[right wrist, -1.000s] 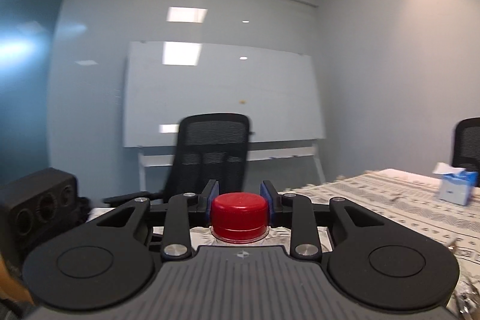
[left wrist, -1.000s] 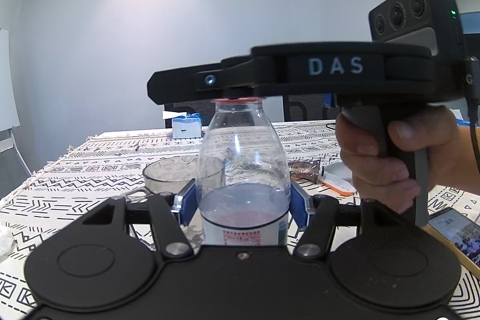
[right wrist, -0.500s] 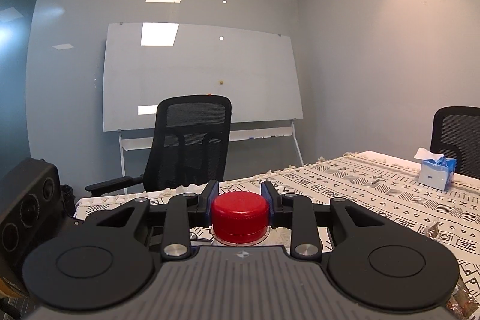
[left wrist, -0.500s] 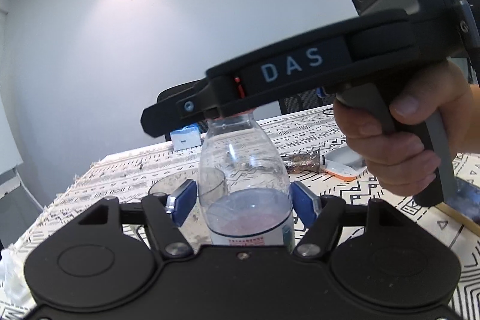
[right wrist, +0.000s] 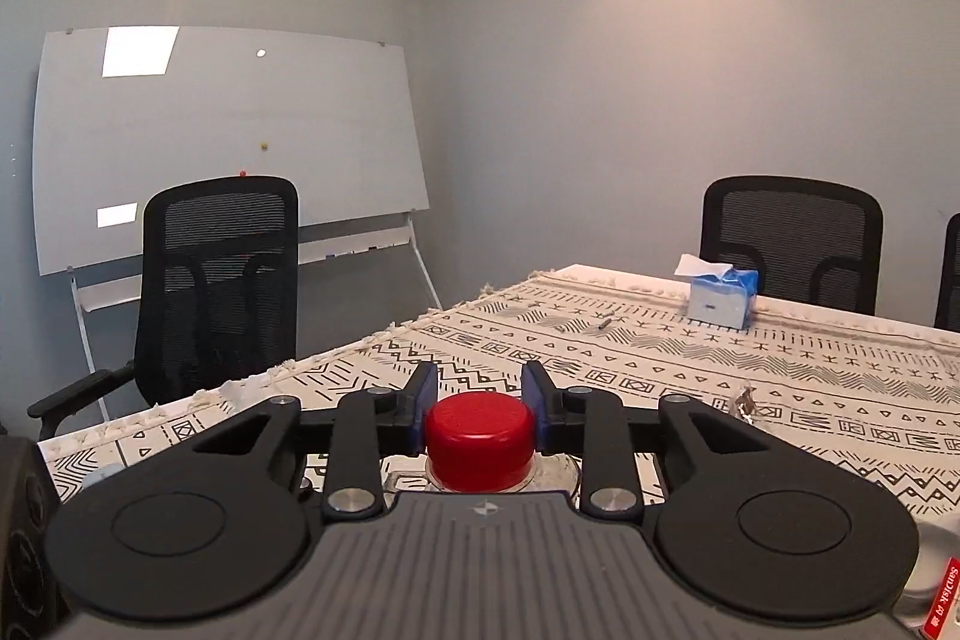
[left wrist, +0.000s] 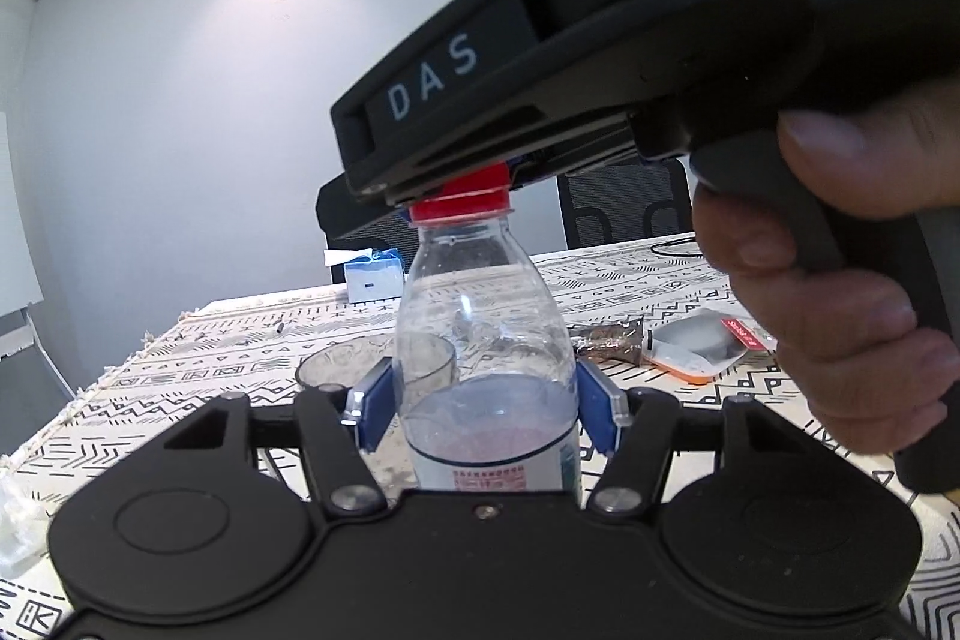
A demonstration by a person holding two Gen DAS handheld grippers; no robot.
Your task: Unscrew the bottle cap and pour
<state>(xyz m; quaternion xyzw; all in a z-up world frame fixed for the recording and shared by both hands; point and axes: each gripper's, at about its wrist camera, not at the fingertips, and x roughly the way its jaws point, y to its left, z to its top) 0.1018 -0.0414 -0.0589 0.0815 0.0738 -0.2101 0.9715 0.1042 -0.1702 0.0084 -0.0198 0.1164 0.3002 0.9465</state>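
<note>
**Cap on a vertical axis, jaws level across it**

While the bottle stands upright on the worktop, its red cap sits squarely between the right gripper jaws, which clamp it from both sides. Lower down, the left gripper jaws are closed on the bottle's body, apparently firmly. A glass waits just behind, to the left.
</note>
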